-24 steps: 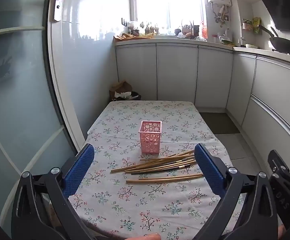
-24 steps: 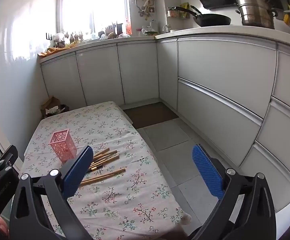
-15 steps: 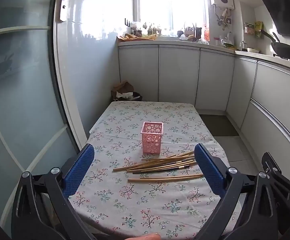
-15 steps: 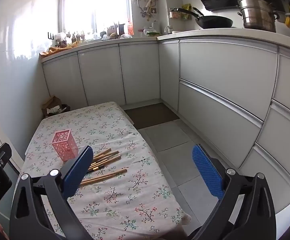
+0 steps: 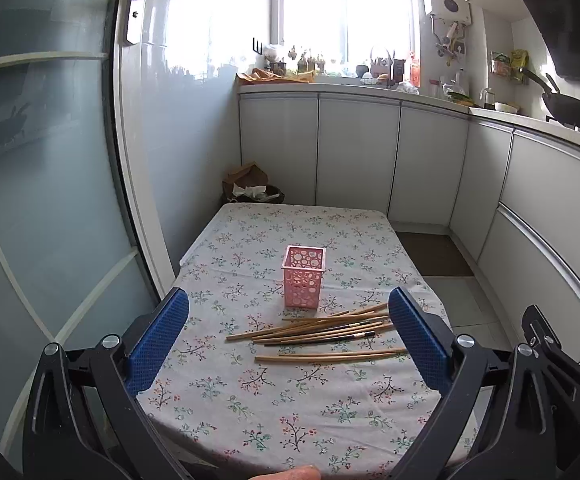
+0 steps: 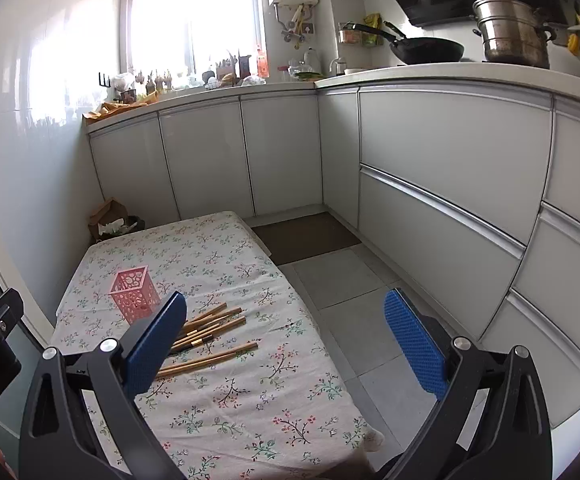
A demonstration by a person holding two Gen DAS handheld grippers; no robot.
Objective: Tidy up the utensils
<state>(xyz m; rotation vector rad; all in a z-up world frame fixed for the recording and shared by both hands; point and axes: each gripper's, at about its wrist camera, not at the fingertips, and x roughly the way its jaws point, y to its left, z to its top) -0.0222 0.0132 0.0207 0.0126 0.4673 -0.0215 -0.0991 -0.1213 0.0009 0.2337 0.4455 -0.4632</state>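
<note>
A pink perforated holder (image 5: 303,276) stands upright and empty in the middle of the flowered tablecloth (image 5: 250,400). Several wooden chopsticks (image 5: 322,330) lie loose in a pile just in front of it, on its right side. My left gripper (image 5: 290,338) is open and empty, held above the table's near edge. My right gripper (image 6: 286,338) is open and empty, above the table's right edge; the holder (image 6: 134,294) and chopsticks (image 6: 210,334) show at its left, partly hidden by the left finger.
White kitchen cabinets (image 5: 354,160) run along the back and right. A glass door (image 5: 42,200) stands at the left. A bin with a paper bag (image 5: 250,188) sits beyond the table's far end. Grey tiled floor (image 6: 350,292) lies right of the table.
Both grippers have drawn back and risen a little from the table; more of the tablecloth shows. Holder and chopsticks have not moved. Both grippers stay open.
</note>
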